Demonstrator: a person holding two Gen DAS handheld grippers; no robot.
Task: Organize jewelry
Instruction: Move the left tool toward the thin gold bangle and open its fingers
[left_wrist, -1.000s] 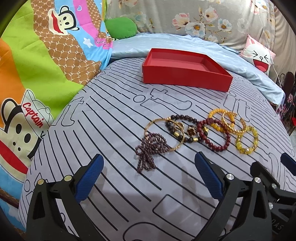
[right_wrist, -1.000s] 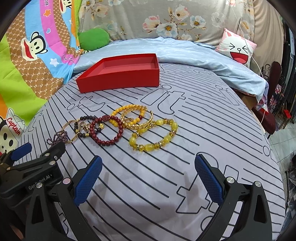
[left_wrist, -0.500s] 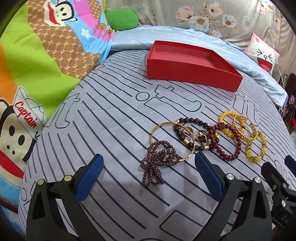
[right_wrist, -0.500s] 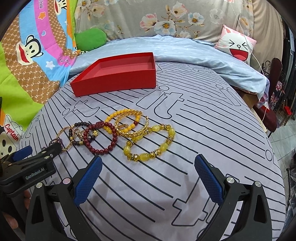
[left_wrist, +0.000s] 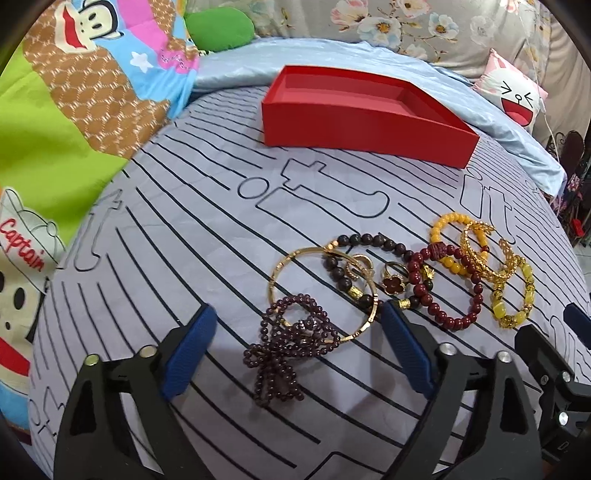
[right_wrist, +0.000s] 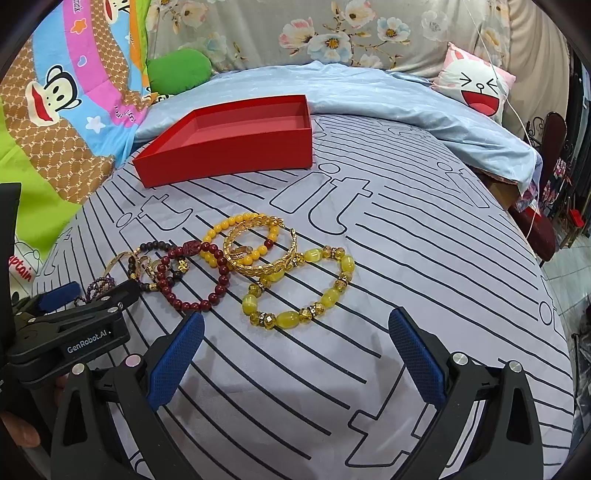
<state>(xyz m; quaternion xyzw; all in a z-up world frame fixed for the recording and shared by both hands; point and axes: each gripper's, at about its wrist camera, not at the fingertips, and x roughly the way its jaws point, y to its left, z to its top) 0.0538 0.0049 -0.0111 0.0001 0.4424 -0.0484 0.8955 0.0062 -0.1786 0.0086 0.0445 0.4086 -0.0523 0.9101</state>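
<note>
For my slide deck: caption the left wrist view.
Left gripper closing its fingers around a purple bead strand, bracelets beside it, red tray behind.

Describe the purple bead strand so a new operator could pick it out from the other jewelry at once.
Start at the red tray on the striped bedsheet; a row of bracelets lies nearer the camera. The purple bead strand is at the row's left end, overlapping the thin gold bangle. It alone is bunched small dark-purple beads, not an open ring.
</note>
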